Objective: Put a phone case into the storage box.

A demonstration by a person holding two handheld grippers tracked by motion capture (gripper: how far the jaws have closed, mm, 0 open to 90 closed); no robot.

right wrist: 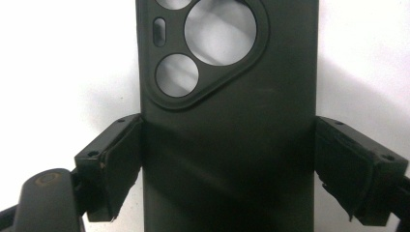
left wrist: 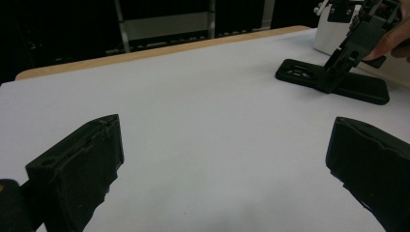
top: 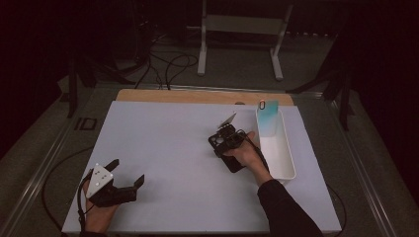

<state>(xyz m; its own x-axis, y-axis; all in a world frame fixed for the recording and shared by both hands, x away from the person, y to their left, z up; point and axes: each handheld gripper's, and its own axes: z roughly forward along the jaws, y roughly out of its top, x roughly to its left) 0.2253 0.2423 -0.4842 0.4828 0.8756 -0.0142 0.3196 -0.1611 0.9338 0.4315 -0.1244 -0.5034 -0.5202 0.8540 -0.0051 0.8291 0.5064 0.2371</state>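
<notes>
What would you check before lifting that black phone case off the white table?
1. Black phone case lies flat between the right hand-held gripper's jaws: ok.
2. Pads pressing both case edges: cannot tell.
3. Grip sits below the camera cutouts: ok.
4. Left hand-held gripper open and apart from the case: ok.
5. White bin beside the case, apart from it: ok.

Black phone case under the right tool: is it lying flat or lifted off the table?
Lying flat. The black rubbery phone case rests full-length on the white table, camera cutouts facing up, in the left gripper view.
</notes>
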